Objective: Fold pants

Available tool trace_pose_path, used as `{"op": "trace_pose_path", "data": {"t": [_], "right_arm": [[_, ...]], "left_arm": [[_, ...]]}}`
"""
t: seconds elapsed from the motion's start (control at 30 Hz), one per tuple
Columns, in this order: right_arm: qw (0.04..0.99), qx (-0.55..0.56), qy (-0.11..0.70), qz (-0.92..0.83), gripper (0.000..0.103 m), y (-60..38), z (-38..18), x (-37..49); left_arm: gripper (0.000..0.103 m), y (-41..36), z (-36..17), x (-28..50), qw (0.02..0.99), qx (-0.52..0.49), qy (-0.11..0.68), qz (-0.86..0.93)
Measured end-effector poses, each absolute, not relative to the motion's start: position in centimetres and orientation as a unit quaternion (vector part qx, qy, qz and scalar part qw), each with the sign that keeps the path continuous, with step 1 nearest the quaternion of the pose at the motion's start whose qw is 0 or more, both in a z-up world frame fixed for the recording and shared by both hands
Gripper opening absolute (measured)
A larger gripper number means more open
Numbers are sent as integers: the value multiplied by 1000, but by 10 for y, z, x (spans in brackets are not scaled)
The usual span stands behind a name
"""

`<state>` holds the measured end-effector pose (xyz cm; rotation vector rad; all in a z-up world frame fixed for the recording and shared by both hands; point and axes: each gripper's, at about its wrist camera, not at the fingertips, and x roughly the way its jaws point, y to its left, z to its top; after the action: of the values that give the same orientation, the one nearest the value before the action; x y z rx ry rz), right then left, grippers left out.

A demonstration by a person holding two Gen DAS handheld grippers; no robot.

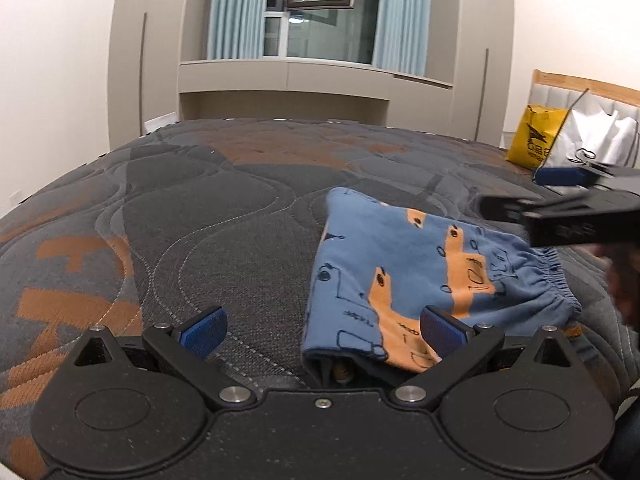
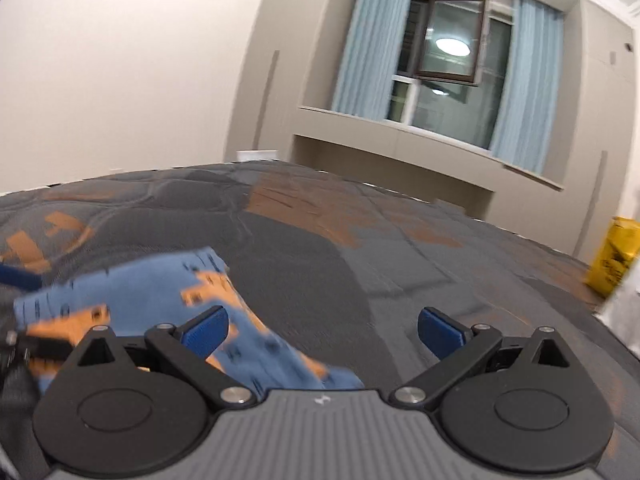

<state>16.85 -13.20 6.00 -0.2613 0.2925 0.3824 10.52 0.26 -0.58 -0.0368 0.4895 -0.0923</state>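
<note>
Blue pants [image 1: 404,280] with orange prints lie folded in a compact stack on the bed, elastic waistband to the right. My left gripper [image 1: 322,332] is open and empty, just in front of the stack's near left corner; its right pad [image 1: 442,330] overlaps the cloth in view. My right gripper [image 1: 560,208] comes in from the right above the waistband. In the right wrist view the pants [image 2: 160,300] are blurred at lower left, and my right gripper [image 2: 322,332] is open and empty above the bedcover.
The bed has a grey and orange quilted cover [image 1: 200,220]. A yellow bag [image 1: 534,136] and a white bag [image 1: 596,140] stand by the headboard at far right. A window with blue curtains [image 1: 316,8] is behind the bed.
</note>
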Motion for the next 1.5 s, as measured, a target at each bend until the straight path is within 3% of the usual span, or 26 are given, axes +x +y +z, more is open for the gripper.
{"op": "trace_pose_path", "data": {"t": [0.23,0.63,1.1,1.5], "right_arm": [[932,-214,208,206,103,-88,32,217],[944,-199,203,167,103,-125,27,184],[959,-105,188,183,103,-163,40,127],[960,-36,215,175,103,-183,17,108]], "left_arm": [[102,4,-4,101,968,-16,251,-22],[102,-6,-5,96,966,-12,257,-23],[102,-8,-3,95,966,-10,256,-28],[102,-6,-2,95,968,-5,250,-36]]}}
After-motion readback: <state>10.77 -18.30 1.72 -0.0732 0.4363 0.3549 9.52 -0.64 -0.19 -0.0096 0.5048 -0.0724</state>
